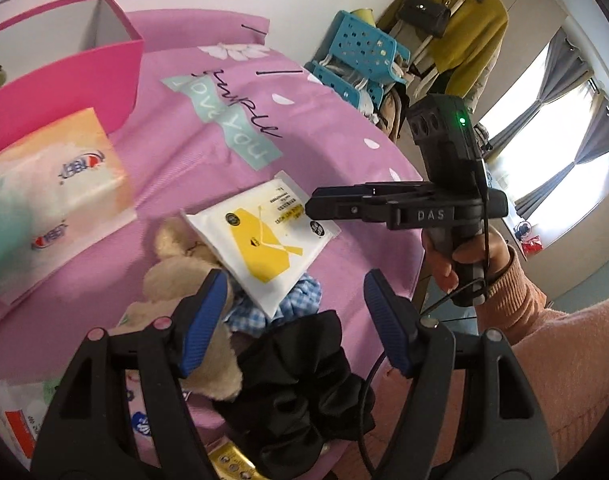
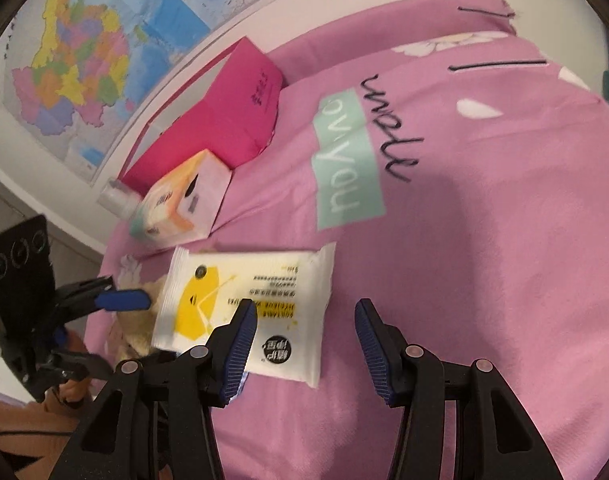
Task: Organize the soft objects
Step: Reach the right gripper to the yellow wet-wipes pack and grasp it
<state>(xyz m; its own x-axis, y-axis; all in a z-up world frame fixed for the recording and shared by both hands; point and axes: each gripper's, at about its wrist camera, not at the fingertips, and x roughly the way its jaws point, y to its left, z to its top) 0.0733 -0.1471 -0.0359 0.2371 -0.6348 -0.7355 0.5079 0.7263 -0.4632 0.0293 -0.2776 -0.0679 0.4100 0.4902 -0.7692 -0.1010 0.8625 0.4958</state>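
Observation:
A white and yellow wipes pack (image 1: 264, 240) (image 2: 248, 308) lies on the pink bedspread, resting partly on a beige plush toy (image 1: 184, 280) (image 2: 132, 332) and a blue checked cloth (image 1: 300, 292). A black scrunchie (image 1: 304, 380) lies nearest me. My left gripper (image 1: 292, 320) (image 2: 120, 300) is open above the plush toy and scrunchie, holding nothing. My right gripper (image 2: 304, 348) (image 1: 316, 204) is open, hovering at the pack's near edge, its left finger over the pack.
An open pink box (image 1: 64, 64) (image 2: 224, 120) stands at the back by the wall. A tissue pack (image 1: 52, 200) (image 2: 184, 200) lies in front of it. A small bottle (image 2: 116, 196) stands by the box. The bed edge drops off to the right, with a blue shelf (image 1: 360, 52) beyond.

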